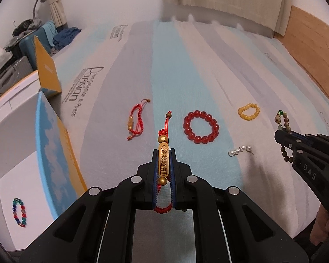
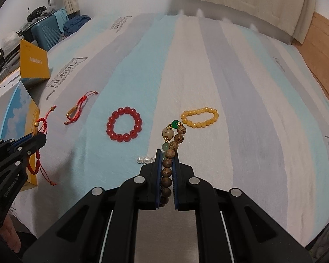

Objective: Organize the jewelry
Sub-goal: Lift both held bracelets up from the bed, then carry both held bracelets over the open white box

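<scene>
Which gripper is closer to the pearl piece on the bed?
Right. The right gripper, shut on the wooden bead bracelet, hangs just beside the pearl piece. The left gripper, shut on the red cord bracelet, is farther off, toward the box side.

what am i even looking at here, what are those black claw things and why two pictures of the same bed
The black claws are hand-held two-finger grippers, one in each of a person's hands; there is no robot. Each carries a wide-angle camera looking along its fingers, so you get one picture per hand.

In the left-hand view, the left gripper is shut on a red cord bracelet with a gold charm. In the right-hand view, the right gripper is shut on a wooden bead bracelet.

On the striped bedsheet lie a red bead bracelet, a yellow bead bracelet, another red cord bracelet and some pearls. A white box at the left holds a multicoloured bracelet.
</scene>
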